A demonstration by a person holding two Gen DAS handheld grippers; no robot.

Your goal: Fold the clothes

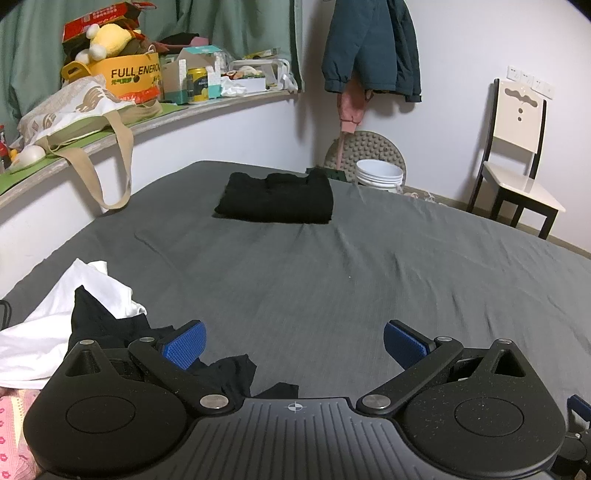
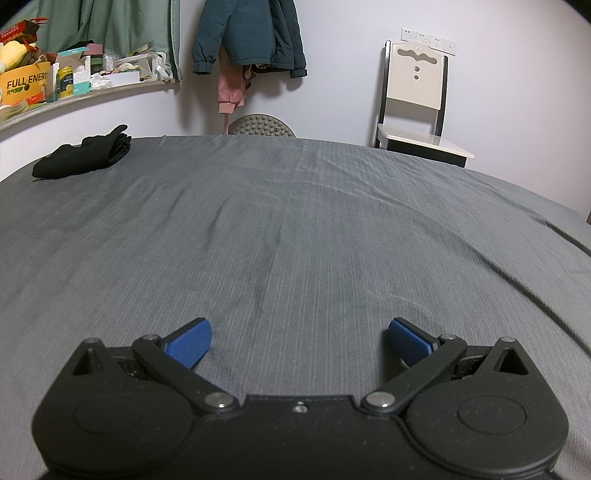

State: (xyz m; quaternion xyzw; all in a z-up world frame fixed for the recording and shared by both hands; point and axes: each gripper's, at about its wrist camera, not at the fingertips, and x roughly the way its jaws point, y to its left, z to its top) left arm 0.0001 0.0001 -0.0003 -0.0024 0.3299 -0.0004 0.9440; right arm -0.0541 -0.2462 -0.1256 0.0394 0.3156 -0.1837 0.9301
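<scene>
- Up at ten o'clock, the yellow printed cardboard box [image 1: 129, 75] on the window ledge holds a yellow plush toy [image 1: 107, 40].
- Folded black garment [image 1: 275, 197] lies at twelve o'clock on the grey bedsheet [image 1: 332, 280].
- Crumpled black garment [image 1: 110, 325] and white cloth [image 1: 55, 325] sit at nine o'clock, partly hidden behind the left gripper [image 1: 294, 343].
- Left gripper and right gripper [image 2: 299, 341]: jaws apart, empty.

The right gripper [image 2: 298, 341] occupies the bottom of the frame, its blue pads [image 2: 190, 341] spread wide apart with nothing between them, above a grey bedsheet [image 2: 314, 229]. A folded black garment [image 2: 83, 157] lies at upper left. A white chair [image 2: 415, 99] stands at upper right; a teal jacket [image 2: 251, 35] hangs at top centre.
</scene>
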